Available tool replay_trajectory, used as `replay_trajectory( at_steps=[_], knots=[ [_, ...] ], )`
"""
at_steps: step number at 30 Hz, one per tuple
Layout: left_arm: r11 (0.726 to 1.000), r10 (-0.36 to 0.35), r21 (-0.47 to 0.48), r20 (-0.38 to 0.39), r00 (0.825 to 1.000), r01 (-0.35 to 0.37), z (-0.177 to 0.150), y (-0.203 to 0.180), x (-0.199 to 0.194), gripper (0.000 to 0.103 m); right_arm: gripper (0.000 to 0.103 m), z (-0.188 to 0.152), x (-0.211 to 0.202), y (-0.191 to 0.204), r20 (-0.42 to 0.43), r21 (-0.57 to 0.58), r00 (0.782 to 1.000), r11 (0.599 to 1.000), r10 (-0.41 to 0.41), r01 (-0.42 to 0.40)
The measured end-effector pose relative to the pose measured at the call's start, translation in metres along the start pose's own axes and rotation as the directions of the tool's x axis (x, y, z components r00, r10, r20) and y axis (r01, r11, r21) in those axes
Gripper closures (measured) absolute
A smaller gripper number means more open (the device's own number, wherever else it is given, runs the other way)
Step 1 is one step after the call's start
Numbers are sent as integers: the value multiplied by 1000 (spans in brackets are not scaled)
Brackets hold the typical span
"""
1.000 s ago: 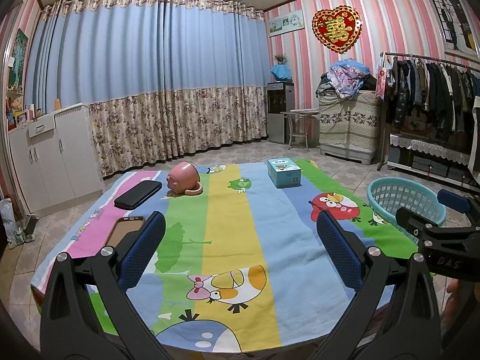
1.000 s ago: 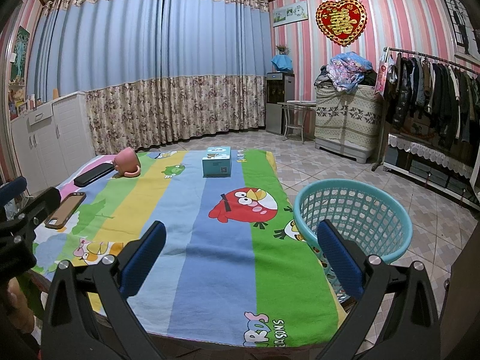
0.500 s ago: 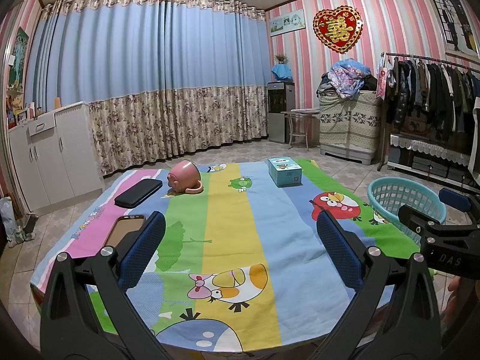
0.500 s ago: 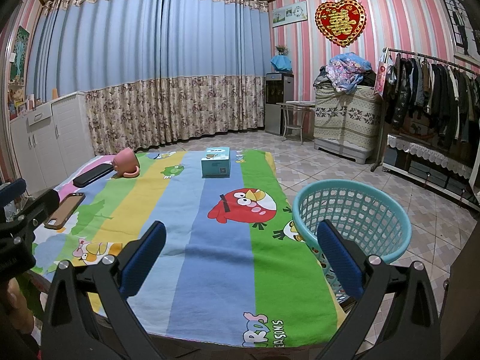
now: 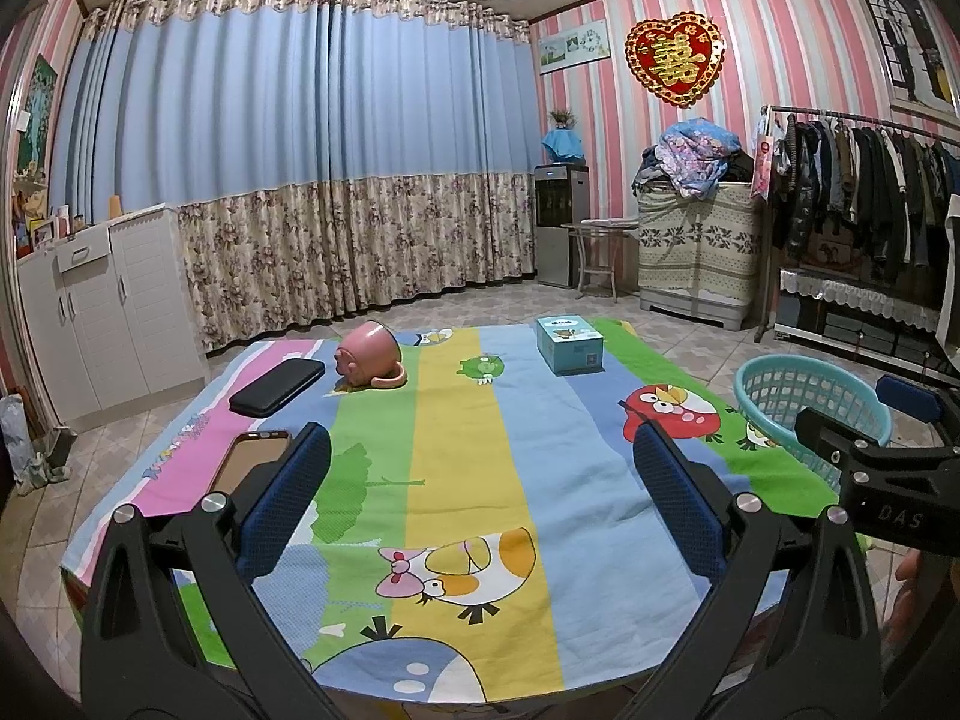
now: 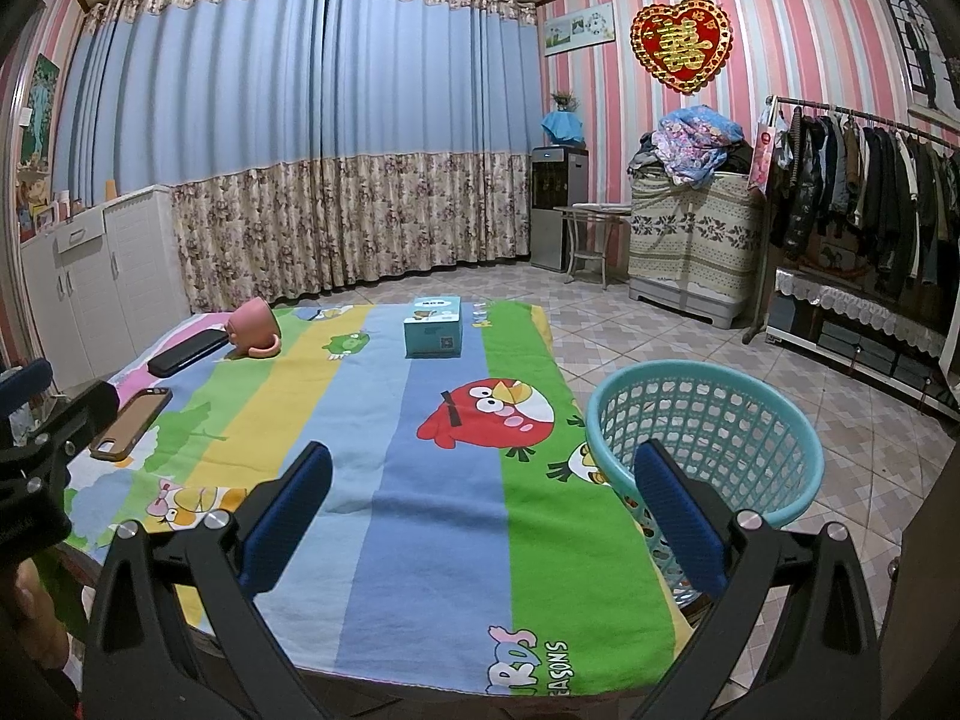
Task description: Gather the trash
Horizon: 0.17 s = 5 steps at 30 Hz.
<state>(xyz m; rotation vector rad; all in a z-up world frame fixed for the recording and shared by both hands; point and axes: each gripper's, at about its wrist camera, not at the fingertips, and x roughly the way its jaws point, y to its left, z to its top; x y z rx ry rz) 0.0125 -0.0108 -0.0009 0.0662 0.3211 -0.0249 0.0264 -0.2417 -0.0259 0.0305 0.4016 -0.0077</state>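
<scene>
Teal plastic mesh marks the laundry-style basket (image 6: 702,438) waiting just off the tabletop's right edge, apparently the bin for trash. On the cartoon-print tablecloth (image 5: 456,450), a tipped pink mug (image 5: 367,355) and black case (image 5: 276,387) lie near the far left corner, a blue box (image 5: 569,343) toward the far edge. Both grippers, left (image 5: 480,483) and right (image 6: 480,495), hover level at the near edge, jaws spread and empty.
</scene>
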Motion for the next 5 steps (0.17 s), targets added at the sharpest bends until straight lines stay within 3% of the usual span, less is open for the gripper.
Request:
replay_trajectory(
  at_steps=[5],
  knots=[
    [1000, -3, 1, -3, 1000, 3, -1, 1, 1, 5, 5, 0, 0, 0, 0, 0, 1000, 1000, 0, 0]
  ],
)
